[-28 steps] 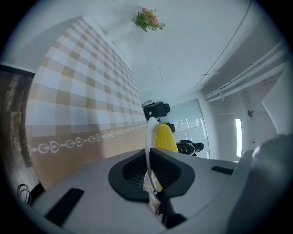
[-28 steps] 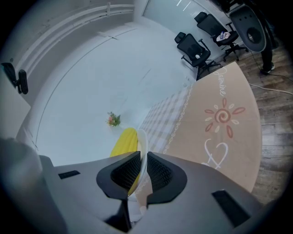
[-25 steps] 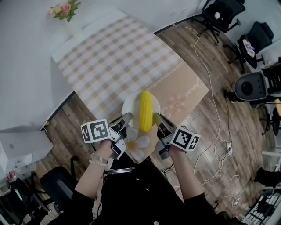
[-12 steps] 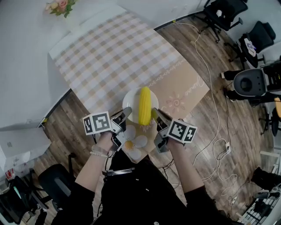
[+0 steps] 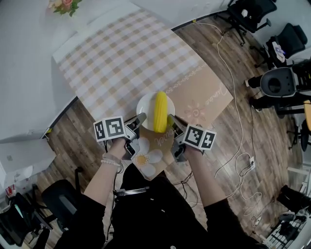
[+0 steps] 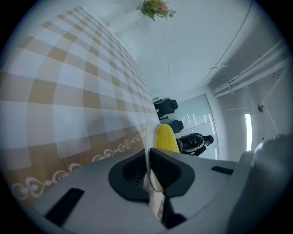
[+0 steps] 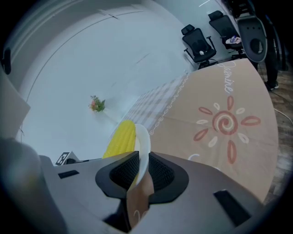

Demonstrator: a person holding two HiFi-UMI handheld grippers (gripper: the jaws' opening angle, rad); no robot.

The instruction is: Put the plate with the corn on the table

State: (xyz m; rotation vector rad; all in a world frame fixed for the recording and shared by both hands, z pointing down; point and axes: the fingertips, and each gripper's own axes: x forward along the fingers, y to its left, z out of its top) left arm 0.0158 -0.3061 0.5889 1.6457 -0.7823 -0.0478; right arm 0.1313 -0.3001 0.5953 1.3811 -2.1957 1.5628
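— Where is the plate (image 5: 145, 108) just now?

— Over the near corner of the table (image 5: 121, 58), above the tan printed border of the checked cloth (image 5: 112, 73). Whether its underside touches the table, I can't tell.

— And the corn cob (image 5: 160, 112)?

— Lying across the middle of the plate, its length pointing toward the table's far end.

— What are the grippers doing?

— The left gripper (image 5: 141, 118) is clamped on the plate's left rim, on the side nearer the table's edge. Its own view shows the thin white rim (image 6: 148, 137) pinched between the dark pads, the yellow cob (image 6: 165, 137) just beyond. The right gripper (image 5: 171, 119) is closed on the opposite rim; there too the rim (image 7: 143, 141) sits tight between the pads, with the cob (image 7: 120, 137) beside it.

— Anything else around the table?

— A small bunch of flowers (image 5: 61, 4) at its far corner, and office chairs (image 5: 245, 14) on the wooden floor (image 5: 243, 121) beyond its right side.
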